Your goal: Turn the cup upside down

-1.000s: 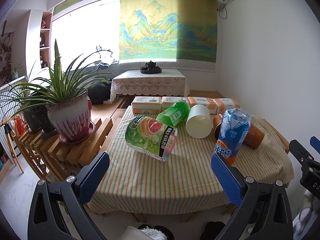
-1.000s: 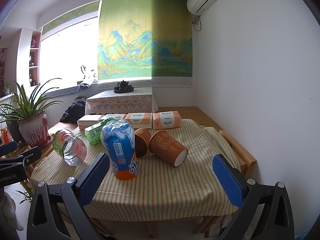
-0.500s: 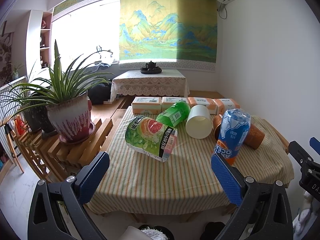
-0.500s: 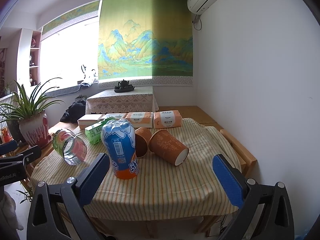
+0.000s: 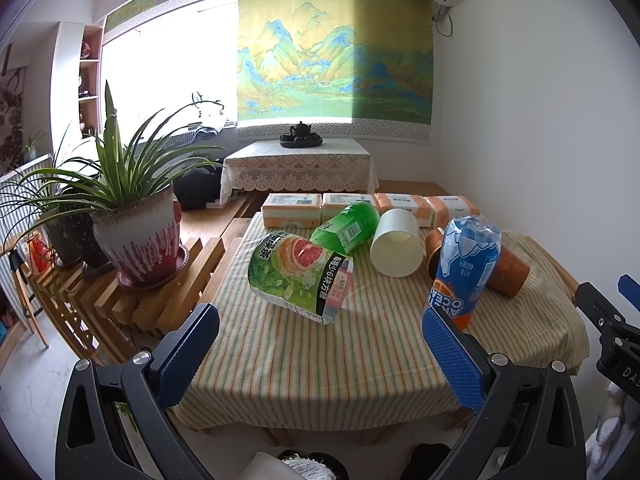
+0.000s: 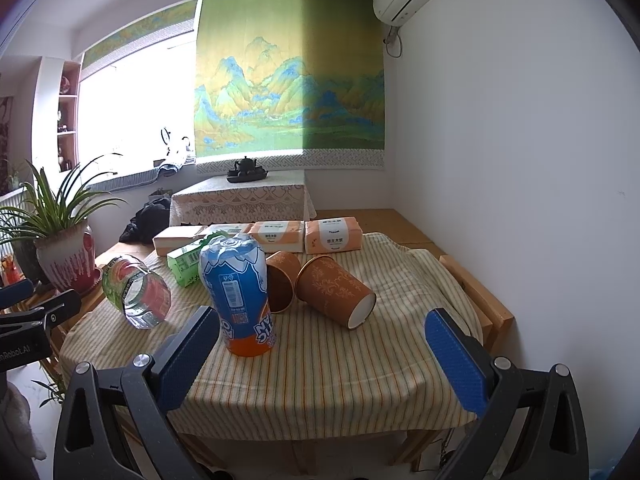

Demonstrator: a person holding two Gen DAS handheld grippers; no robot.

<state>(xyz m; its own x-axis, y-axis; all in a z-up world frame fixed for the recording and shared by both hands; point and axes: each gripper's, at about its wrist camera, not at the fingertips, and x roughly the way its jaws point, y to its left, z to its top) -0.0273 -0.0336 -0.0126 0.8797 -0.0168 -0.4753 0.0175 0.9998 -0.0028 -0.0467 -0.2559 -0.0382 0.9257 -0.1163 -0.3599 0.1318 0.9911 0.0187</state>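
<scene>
Several cups lie on their sides on the striped tablecloth (image 5: pixel 304 360). A white paper cup (image 5: pixel 397 247) lies mid-table. Two brown paper cups lie to its right: one (image 6: pixel 338 290) points its mouth toward me, the other (image 6: pixel 281 284) lies behind the blue bottle. A cut grapefruit-label plastic cup (image 5: pixel 301 274) lies at the left, also in the right wrist view (image 6: pixel 138 292). My left gripper (image 5: pixel 320 356) is open and empty before the table's front edge. My right gripper (image 6: pixel 322 356) is open and empty, short of the brown cups.
A blue and orange cut bottle (image 6: pixel 240 300) stands upside down at the front. A green bottle (image 5: pixel 346 227) lies behind. Several tissue packs (image 5: pixel 291 210) line the far edge. A potted plant (image 5: pixel 136 236) on wooden racks stands left. A wall is close on the right.
</scene>
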